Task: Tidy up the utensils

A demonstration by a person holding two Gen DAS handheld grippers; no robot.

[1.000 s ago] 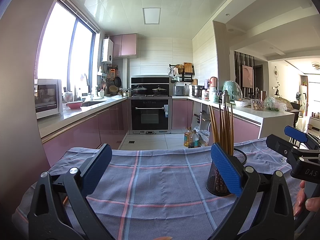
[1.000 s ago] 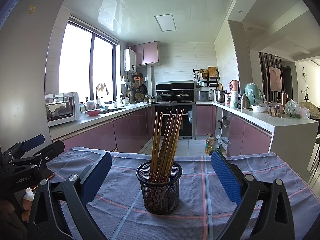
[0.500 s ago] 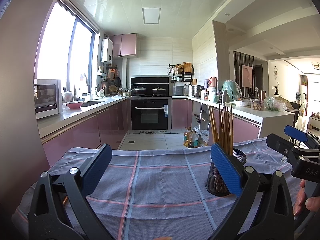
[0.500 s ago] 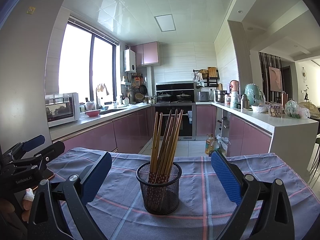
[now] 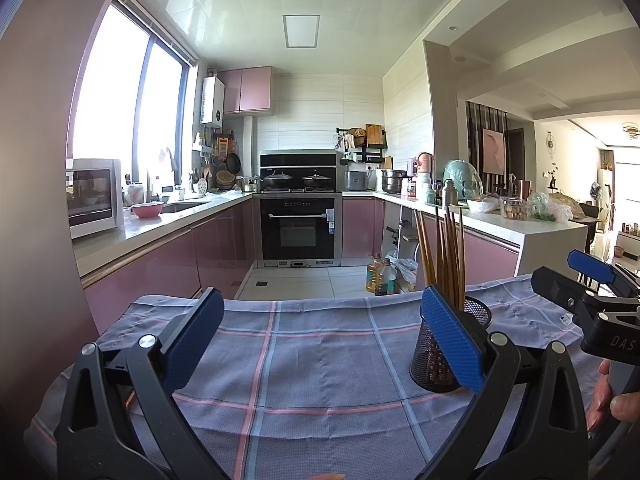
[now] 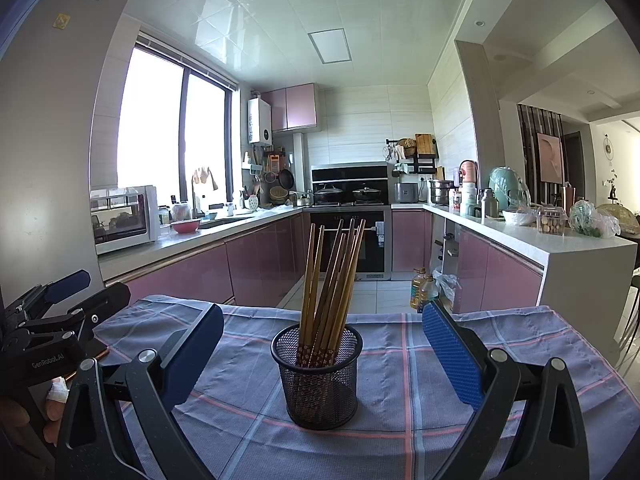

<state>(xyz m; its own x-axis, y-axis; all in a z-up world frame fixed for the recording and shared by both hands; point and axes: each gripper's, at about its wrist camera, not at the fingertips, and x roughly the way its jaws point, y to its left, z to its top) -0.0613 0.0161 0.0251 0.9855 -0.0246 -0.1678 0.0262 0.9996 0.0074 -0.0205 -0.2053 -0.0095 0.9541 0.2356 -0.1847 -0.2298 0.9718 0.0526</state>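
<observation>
1. Nothing has moved noticeably since the earlier frames: both views match, with the holder and both tools in the same places.
2. The left hand-held gripper (image 5: 320, 340) hangs released, its blue pads spread wide over bare cloth (image 5: 312, 360), grasping nothing.
3. The right hand-held gripper (image 6: 320, 348) is likewise spread wide and empty, its pads framing the mesh cup (image 6: 318, 376) from either side without touching it.
4. The cup stands upright on the plaid cloth that covers the counter, near its middle in the right view.
5. The chopsticks (image 6: 332, 280) stand in the cup, fanned and leaning slightly, tips down.
6. In the left view the cup (image 5: 436, 360) sits partly behind the right pad.
7. A hand (image 5: 612, 396) grips the right tool's handle at the edge of the left view.
</observation>
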